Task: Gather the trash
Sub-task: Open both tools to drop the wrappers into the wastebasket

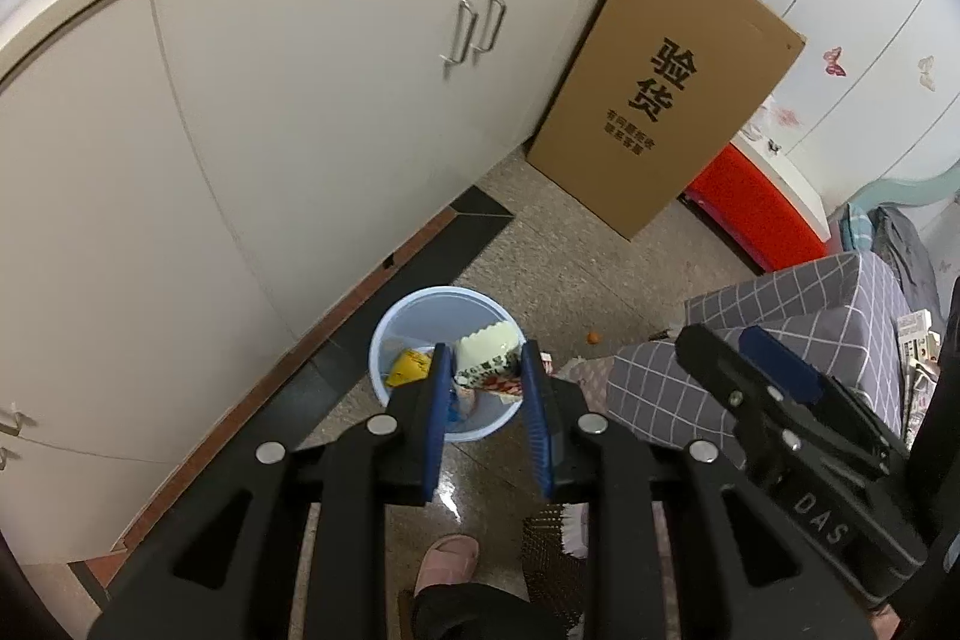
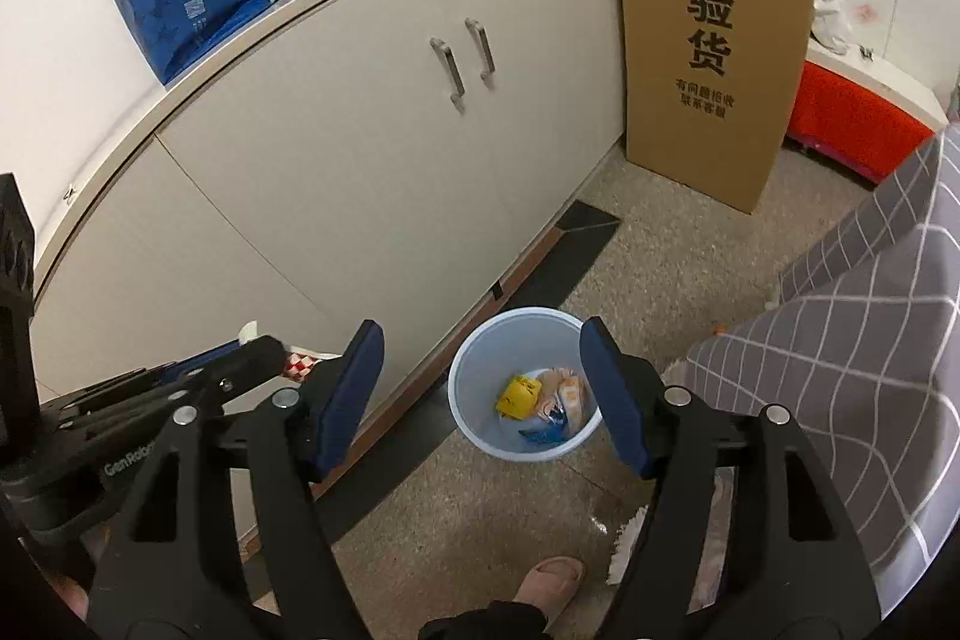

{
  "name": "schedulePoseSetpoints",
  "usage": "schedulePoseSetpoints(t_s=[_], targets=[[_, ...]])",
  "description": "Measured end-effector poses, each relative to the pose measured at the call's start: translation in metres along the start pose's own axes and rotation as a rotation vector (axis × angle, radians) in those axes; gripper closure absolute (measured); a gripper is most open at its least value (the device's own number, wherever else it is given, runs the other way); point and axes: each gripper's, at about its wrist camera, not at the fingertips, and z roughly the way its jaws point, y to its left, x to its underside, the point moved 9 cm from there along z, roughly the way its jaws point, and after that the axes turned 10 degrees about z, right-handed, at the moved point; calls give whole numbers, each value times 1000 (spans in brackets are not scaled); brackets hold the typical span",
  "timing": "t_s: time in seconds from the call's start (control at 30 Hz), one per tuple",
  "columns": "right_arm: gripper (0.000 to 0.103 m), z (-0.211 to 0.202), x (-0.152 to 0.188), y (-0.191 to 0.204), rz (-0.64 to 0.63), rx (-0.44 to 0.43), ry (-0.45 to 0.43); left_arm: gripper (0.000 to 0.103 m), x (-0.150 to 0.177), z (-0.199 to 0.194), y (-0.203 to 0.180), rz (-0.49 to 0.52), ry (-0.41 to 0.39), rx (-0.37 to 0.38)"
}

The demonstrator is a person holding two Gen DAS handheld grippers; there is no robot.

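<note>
Wrapper (image 1: 486, 361) pinched in left gripper (image 1: 485, 370) above bin (image 1: 414, 307), awaiting release; right gripper (image 2: 480, 370) spread wide, empty, above bin.

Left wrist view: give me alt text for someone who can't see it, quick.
The left gripper is shut on a crumpled white snack wrapper, held above a light blue waste bin on the floor that already holds a yellow packet. White cabinets run behind; the right gripper reaches in from the right.
</note>
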Motion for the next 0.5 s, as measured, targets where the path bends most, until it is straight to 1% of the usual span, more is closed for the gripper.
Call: schedulePoseSetpoints(t_s=[0.2, 0.3, 0.5], targets=[[36, -13, -1, -13, 42, -6, -21, 80, -7, 1, -15, 30, -10, 11], [32, -21, -4, -19, 64, -6, -44, 80, -11, 1, -21, 42, -15, 8], [29, -33, -9, -33, 99, -3, -81, 80, -18, 4, -30, 63, -21, -6]])
